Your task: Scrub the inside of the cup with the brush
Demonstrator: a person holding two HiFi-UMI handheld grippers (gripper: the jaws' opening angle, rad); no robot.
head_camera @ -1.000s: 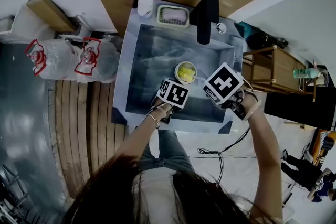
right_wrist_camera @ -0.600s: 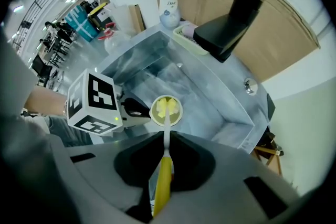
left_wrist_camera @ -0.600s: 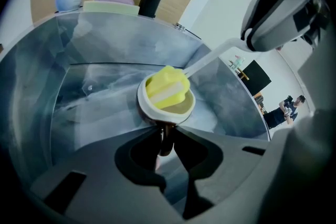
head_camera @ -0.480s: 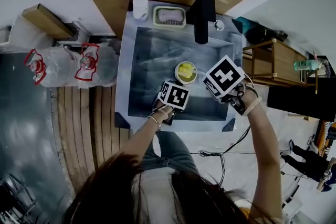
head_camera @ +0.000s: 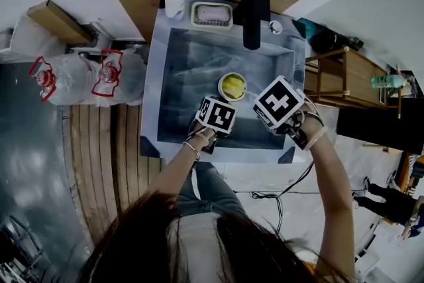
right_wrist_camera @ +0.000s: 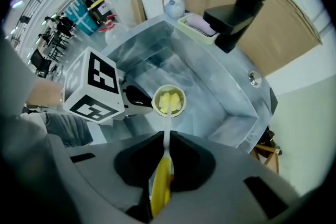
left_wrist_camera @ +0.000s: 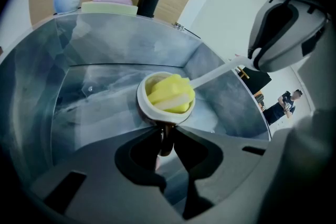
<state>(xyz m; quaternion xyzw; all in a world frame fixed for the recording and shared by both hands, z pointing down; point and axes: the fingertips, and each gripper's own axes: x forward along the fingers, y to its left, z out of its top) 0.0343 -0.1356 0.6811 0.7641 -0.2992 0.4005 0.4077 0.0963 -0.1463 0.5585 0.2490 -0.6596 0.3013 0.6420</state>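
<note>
A white cup (head_camera: 232, 86) stands in the steel sink (head_camera: 192, 69). In the left gripper view my left gripper (left_wrist_camera: 165, 137) is shut on the cup (left_wrist_camera: 166, 95) at its near side, low down. The yellow sponge head of the brush (left_wrist_camera: 170, 93) sits inside the cup, and its white handle (left_wrist_camera: 215, 73) runs up to the right. My right gripper (right_wrist_camera: 166, 140) points straight down over the cup (right_wrist_camera: 169, 101) and is shut on the brush handle (right_wrist_camera: 162, 186). In the head view the marker cubes of the left gripper (head_camera: 218, 115) and the right gripper (head_camera: 279, 105) hide the jaws.
A black faucet (head_camera: 255, 6) reaches over the sink's far side. Beside it are a soap dish (head_camera: 212, 14) and a pump bottle (head_camera: 173, 0). Large water bottles (head_camera: 79, 76) lie on the floor at the left, and a wooden shelf (head_camera: 344, 79) stands at the right.
Only the head view's framing has shifted a little. Both grippers keep their hold, and the brush head stays in the cup.
</note>
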